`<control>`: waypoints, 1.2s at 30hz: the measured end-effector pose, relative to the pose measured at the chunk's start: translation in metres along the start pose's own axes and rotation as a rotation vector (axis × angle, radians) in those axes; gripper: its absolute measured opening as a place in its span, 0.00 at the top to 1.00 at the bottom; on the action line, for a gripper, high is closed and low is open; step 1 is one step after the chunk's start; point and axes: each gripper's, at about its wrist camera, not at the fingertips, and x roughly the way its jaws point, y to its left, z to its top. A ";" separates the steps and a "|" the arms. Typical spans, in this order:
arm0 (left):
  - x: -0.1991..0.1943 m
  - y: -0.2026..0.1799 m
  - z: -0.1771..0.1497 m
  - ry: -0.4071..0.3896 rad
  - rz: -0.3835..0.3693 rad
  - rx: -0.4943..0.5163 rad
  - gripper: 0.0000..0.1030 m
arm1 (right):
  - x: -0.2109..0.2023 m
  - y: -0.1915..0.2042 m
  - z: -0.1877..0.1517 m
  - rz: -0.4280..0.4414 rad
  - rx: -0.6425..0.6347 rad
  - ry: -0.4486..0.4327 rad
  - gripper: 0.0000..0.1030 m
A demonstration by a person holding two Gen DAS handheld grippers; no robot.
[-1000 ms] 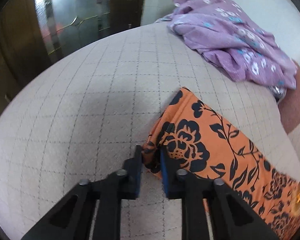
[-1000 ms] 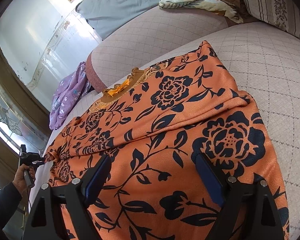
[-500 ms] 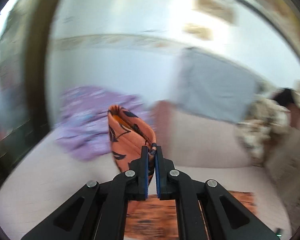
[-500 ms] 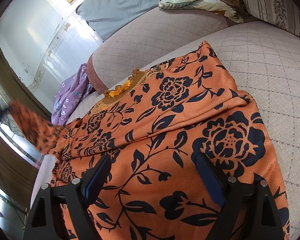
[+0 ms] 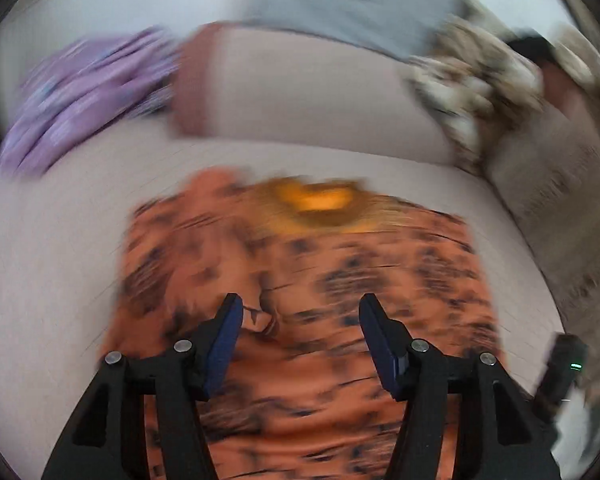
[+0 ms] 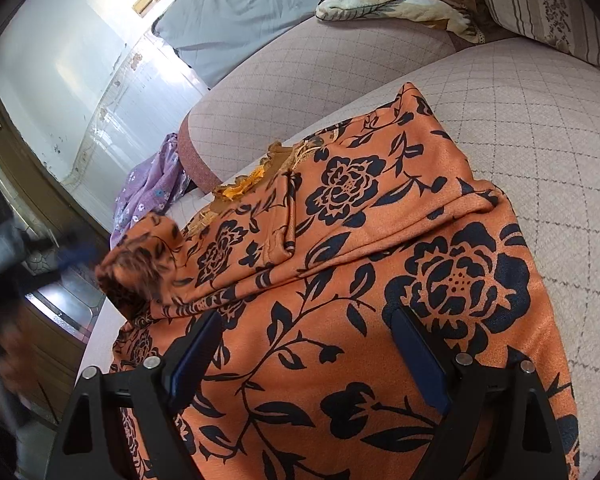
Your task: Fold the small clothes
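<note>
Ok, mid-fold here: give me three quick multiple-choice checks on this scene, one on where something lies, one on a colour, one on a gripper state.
1. Where does the purple floral garment lie?
A. Under the orange garment
B. Apart from it, near the end of the bolster
C. Between the right gripper's fingers

2. What colour is the flower print on the orange garment?
A. White
B. Dark navy to black
C. Green

3. How do the right gripper's jaws stand?
A. Clamped on the neckline
B. Shut on a pillow
C. Wide apart over the cloth, gripping nothing

Answers:
1 B: the purple floral garment sits beyond the orange garment, beside the bolster.
2 B: the big roses and leaves are dark on orange.
3 C: the right gripper shows both blue pads spread, with flat fabric between them.
</note>
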 end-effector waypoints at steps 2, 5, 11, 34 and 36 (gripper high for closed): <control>0.000 0.037 -0.013 -0.003 0.077 -0.078 0.40 | -0.001 0.000 0.000 -0.002 -0.001 0.001 0.14; 0.006 0.081 -0.029 -0.002 0.145 -0.168 0.40 | -0.001 0.000 0.001 -0.008 -0.004 0.007 0.14; 0.018 0.136 -0.055 0.004 0.109 -0.276 0.40 | -0.007 0.027 0.015 -0.076 -0.050 0.106 0.15; -0.007 0.160 -0.044 -0.087 0.078 -0.432 0.40 | 0.049 0.101 0.119 -0.292 -0.215 0.168 0.95; -0.005 0.159 -0.045 -0.076 0.071 -0.432 0.40 | 0.050 0.077 0.123 -0.187 -0.061 0.199 0.95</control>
